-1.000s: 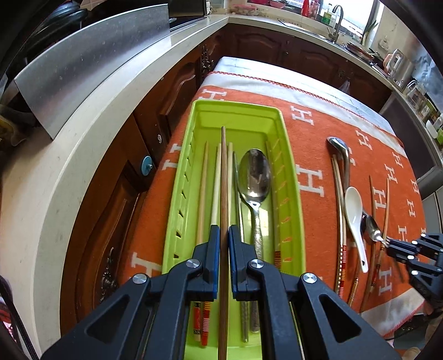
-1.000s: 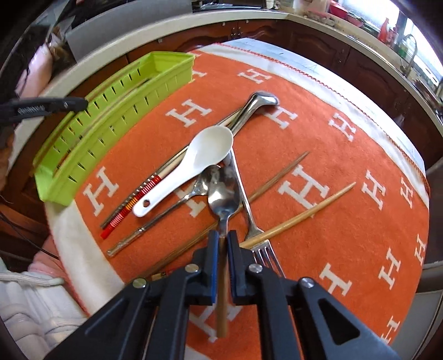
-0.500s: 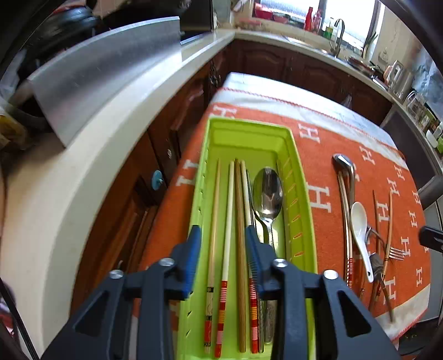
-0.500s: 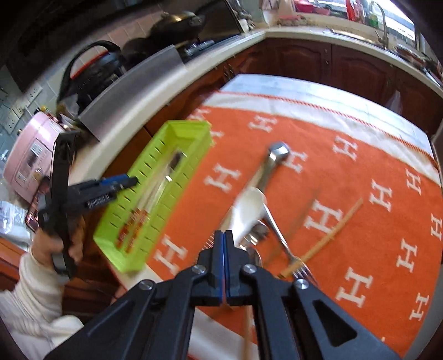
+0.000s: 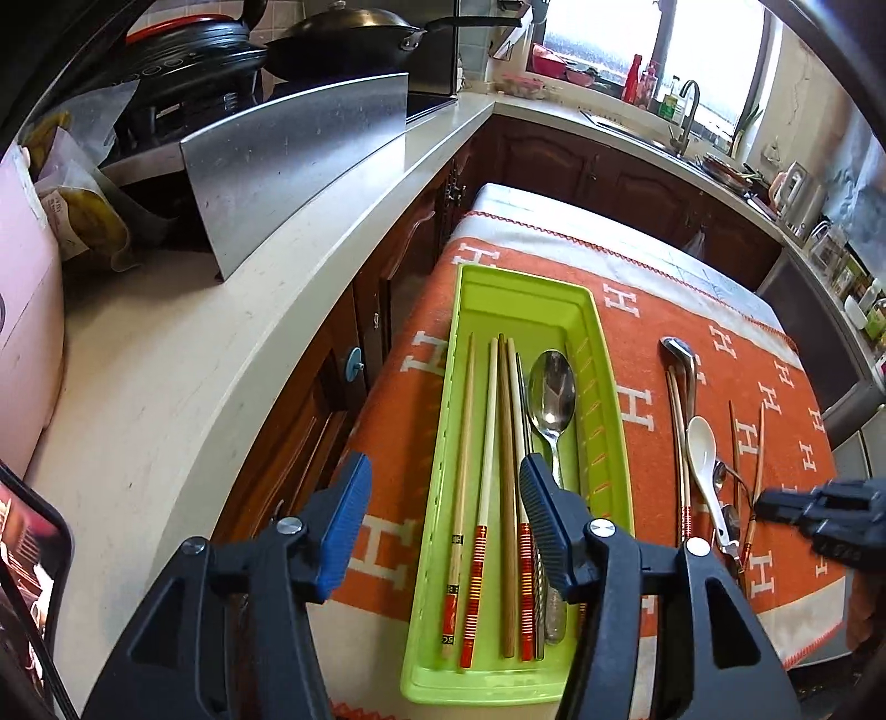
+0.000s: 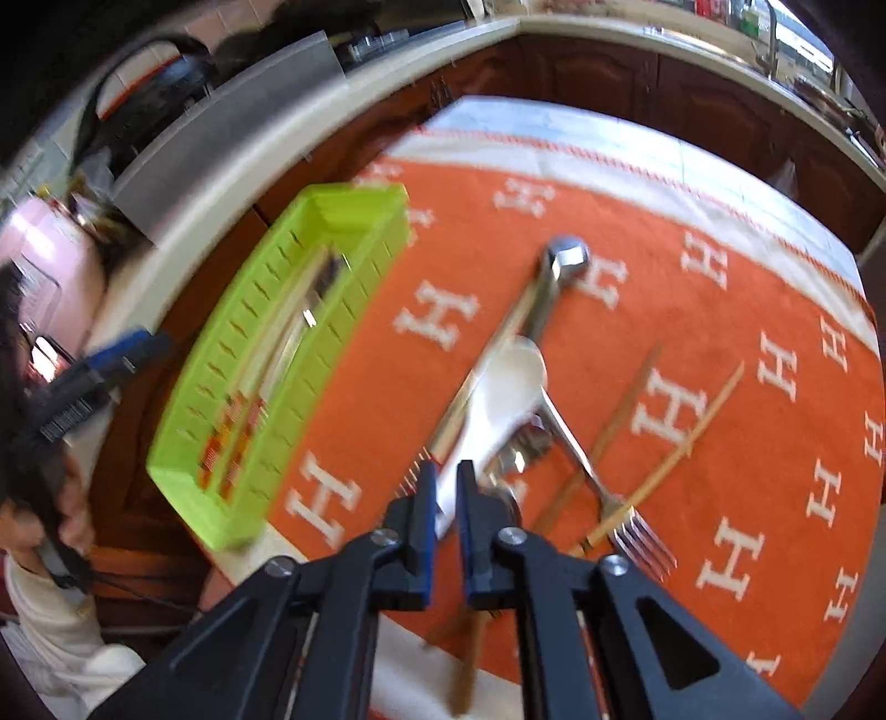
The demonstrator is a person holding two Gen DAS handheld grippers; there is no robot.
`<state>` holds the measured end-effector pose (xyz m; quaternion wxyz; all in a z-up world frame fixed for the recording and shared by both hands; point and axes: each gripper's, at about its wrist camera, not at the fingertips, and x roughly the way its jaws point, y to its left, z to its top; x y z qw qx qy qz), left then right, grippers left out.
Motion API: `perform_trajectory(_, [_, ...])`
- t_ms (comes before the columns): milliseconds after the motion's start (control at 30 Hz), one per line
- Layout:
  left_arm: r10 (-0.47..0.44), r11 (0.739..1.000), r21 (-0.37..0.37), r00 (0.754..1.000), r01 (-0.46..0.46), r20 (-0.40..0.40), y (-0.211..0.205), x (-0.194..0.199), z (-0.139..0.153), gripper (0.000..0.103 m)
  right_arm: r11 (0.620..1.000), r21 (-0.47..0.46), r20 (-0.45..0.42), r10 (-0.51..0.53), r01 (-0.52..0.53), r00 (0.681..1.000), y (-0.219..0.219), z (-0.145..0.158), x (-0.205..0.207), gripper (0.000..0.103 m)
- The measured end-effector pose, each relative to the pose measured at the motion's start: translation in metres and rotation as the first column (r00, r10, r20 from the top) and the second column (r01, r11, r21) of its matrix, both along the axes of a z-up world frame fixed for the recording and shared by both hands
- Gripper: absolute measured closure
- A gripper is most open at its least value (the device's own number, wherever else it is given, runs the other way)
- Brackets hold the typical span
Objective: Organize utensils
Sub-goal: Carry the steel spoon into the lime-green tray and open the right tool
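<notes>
Brown wooden chopstick (image 5: 505, 498) dropped into slotted green tray (image 5: 603, 399); left gripper (image 5: 443, 526) opening.

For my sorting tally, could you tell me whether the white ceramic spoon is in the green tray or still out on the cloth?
Out: the white spoon lies on the orange cloth, right of the green tray.

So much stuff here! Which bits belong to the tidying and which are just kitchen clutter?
Part of the job:
- green tray
- chopsticks and metal spoon already inside it
- white spoon, fork and ladle on the orange cloth

Just lying about:
- wok
- steel splash guard
- tap
</notes>
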<state>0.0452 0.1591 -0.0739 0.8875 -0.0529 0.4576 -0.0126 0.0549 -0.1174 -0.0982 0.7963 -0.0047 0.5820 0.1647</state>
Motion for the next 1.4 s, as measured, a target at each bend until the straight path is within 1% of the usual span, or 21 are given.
perform_trajectory(33, [-0.001, 1.000, -0.004, 1.000, 0.001, 0.004, 0.000, -0.001, 0.001, 0.049, 0.999, -0.033, -0.017, 0.006, -0.006, 1.000, 0.001, -0.008, -0.004, 0.090])
perform_trajectory(133, [-0.005, 1.000, -0.010, 1.000, 0.005, 0.012, 0.002, -0.003, 0.005, 0.049, 0.996, -0.089, -0.047, 0.023, -0.027, 0.999, 0.002, -0.025, -0.018, 0.090])
perform_trajectory(267, [-0.015, 1.000, -0.018, 1.000, 0.015, 0.013, 0.000, -0.004, 0.006, 0.049, 0.987, -0.148, -0.047, 0.050, -0.057, 0.998, 0.006, -0.038, -0.036, 0.090])
perform_trajectory(333, [-0.021, 1.000, -0.020, 1.000, 0.022, 0.006, -0.002, -0.004, 0.004, 0.049, 0.984, -0.163, -0.047, 0.058, -0.065, 0.997, 0.006, -0.043, -0.042, 0.090])
perform_trajectory(400, [-0.027, 0.999, -0.023, 1.000, 0.026, -0.002, -0.003, -0.004, 0.003, 0.049, 0.985, -0.162, -0.030, 0.057, -0.061, 0.998, 0.005, -0.043, -0.043, 0.090])
perform_trajectory(500, [-0.030, 0.999, -0.035, 0.999, 0.030, -0.013, -0.004, -0.004, 0.001, 0.049, 0.985, -0.158, -0.028, 0.063, -0.067, 0.998, 0.004, -0.043, -0.045, 0.090])
perform_trajectory(567, [-0.030, 0.998, -0.048, 0.999, 0.029, -0.022, -0.004, -0.004, 0.000, 0.049, 0.985, -0.152, -0.034, 0.075, -0.079, 0.997, 0.005, -0.044, -0.047, 0.091])
perform_trajectory(600, [-0.031, 0.998, -0.050, 0.999, 0.029, -0.024, -0.004, -0.004, -0.001, 0.049, 0.986, -0.150, -0.028, 0.074, -0.077, 0.997, 0.005, -0.044, -0.047, 0.094])
perform_trajectory(700, [-0.034, 0.998, -0.046, 0.999, 0.033, -0.025, -0.005, -0.004, -0.001, 0.049, 0.993, -0.112, -0.042, 0.042, -0.046, 0.998, -0.002, -0.042, -0.047, 0.097])
perform_trajectory(867, [-0.035, 0.998, -0.046, 0.999, 0.034, -0.023, -0.006, -0.005, -0.001, 0.049, 0.999, -0.049, -0.063, -0.007, 0.004, 0.998, -0.011, -0.034, -0.043, 0.097])
perform_trajectory(1000, [-0.027, 0.999, -0.038, 0.999, 0.026, -0.021, -0.004, -0.004, 0.000, 0.049, 0.998, 0.031, -0.067, -0.047, 0.049, 0.997, -0.017, -0.013, -0.037, 0.097])
perform_trajectory(1033, [-0.023, 0.999, -0.030, 1.000, 0.023, -0.018, -0.004, -0.004, 0.000, 0.049, 0.996, 0.070, -0.062, -0.055, 0.060, 0.997, -0.016, -0.003, -0.034, 0.097])
perform_trajectory(1133, [-0.005, 1.000, -0.001, 1.000, 0.005, -0.010, -0.001, -0.003, 0.001, 0.049, 0.985, 0.153, -0.039, -0.070, 0.075, 0.997, -0.003, 0.023, -0.021, 0.097])
perform_trajectory(1233, [0.010, 1.000, 0.012, 1.000, -0.010, -0.007, 0.001, -0.003, 0.002, 0.049, 0.971, 0.225, -0.021, -0.080, 0.083, 0.997, 0.015, 0.039, -0.001, 0.097])
perform_trajectory(1333, [0.024, 0.999, 0.027, 1.000, -0.023, -0.004, 0.003, -0.003, 0.003, 0.048, 0.957, 0.273, -0.019, -0.098, 0.099, 0.995, 0.035, 0.044, 0.020, 0.097])
perform_trajectory(1400, [0.031, 0.999, 0.042, 1.000, -0.031, -0.001, 0.003, -0.003, 0.003, 0.047, 0.949, 0.293, -0.035, -0.113, 0.118, 0.993, 0.048, 0.037, 0.035, 0.097])
